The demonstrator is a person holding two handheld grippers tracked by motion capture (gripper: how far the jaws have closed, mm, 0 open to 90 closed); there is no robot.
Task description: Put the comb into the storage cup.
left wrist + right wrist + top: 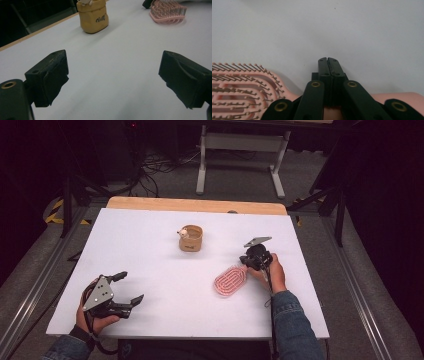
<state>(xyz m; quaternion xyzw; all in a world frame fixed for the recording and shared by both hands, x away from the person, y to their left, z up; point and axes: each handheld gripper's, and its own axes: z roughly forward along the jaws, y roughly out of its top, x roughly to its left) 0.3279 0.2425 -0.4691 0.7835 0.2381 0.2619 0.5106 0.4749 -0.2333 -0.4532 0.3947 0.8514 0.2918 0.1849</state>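
R gripper (328,60) jaws pressed together over pink hairbrush (242,90) handle, L gripper (113,80) jaws spread wide, nothing between.

light: bright table (150,245), dark surroundings — shadows: soft | focus: slightly blurred

- Your right gripper (328,61) covers the pink hairbrush's (242,87) handle where it meets the head.
- The brush head runs off the frame's left edge.
- The small figure (85,2) in the yellow pouch (93,17) is cut by the top edge.

Pink vented hairbrush (231,280): bristles up, flat on the table, head toward 7 o'clock, handle toward 1 o'clock, right of centre.
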